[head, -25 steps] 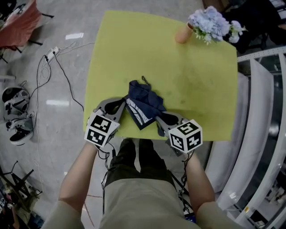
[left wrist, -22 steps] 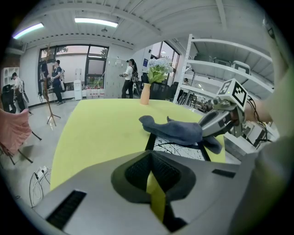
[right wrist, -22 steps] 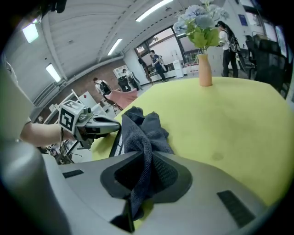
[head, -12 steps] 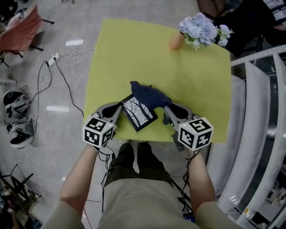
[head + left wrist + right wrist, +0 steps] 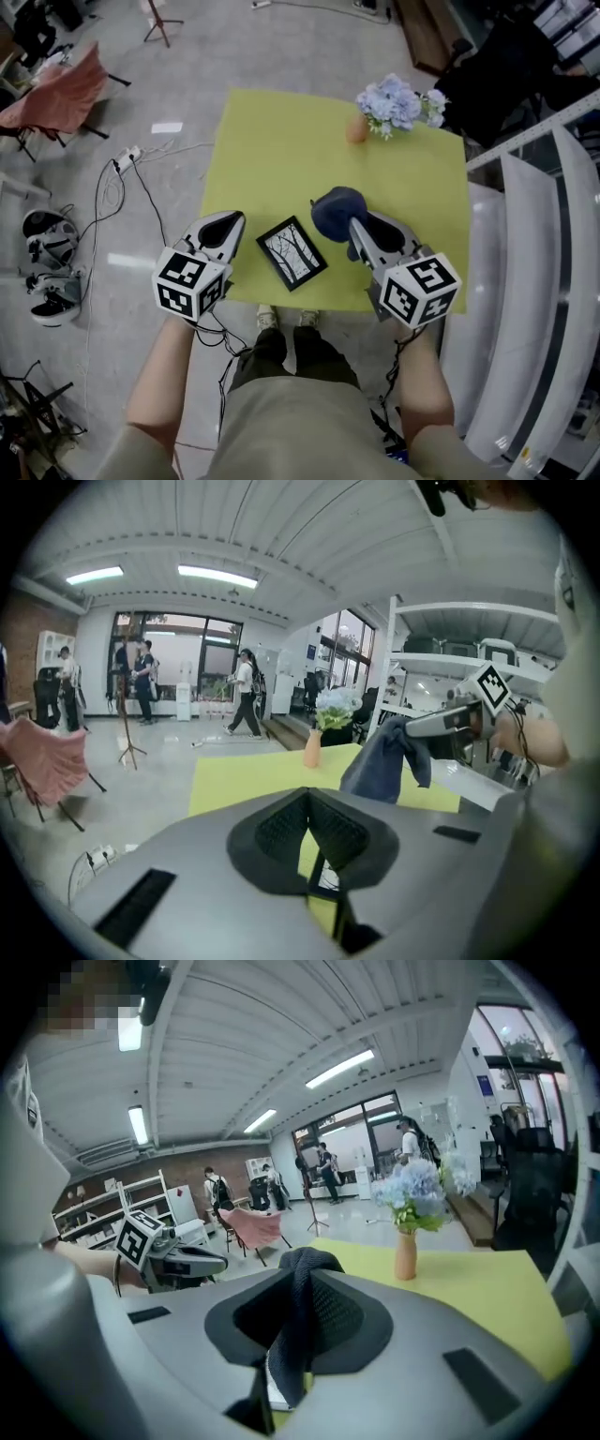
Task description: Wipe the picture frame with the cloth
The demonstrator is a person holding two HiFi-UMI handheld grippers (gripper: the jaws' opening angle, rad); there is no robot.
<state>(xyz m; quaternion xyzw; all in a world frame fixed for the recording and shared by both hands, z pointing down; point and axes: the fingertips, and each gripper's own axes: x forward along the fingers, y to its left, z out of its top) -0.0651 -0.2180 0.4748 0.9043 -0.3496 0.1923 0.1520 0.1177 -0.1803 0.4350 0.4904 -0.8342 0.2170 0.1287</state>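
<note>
A black picture frame (image 5: 292, 253) with a tree print lies flat near the front edge of the yellow-green table (image 5: 272, 141). My right gripper (image 5: 357, 225) is shut on a dark blue cloth (image 5: 336, 208), which hangs bunched to the right of the frame and off it. In the right gripper view the cloth (image 5: 295, 1335) fills the gap between the jaws of the right gripper (image 5: 302, 1274). My left gripper (image 5: 229, 219) hovers left of the frame, apart from it. Its jaws (image 5: 307, 794) are shut with nothing between them. The left gripper view also shows the hanging cloth (image 5: 384, 761).
A small vase of pale blue flowers (image 5: 394, 101) stands at the table's far right. White shelving (image 5: 525, 234) runs along the right side. Cables and a power strip (image 5: 127, 159) lie on the floor at left, near a pink-draped chair (image 5: 52, 89). People stand far off.
The right gripper has lifted the cloth off the frame and carried it right. The left gripper has drawn back left, away from the frame. The frame now lies uncovered.
</note>
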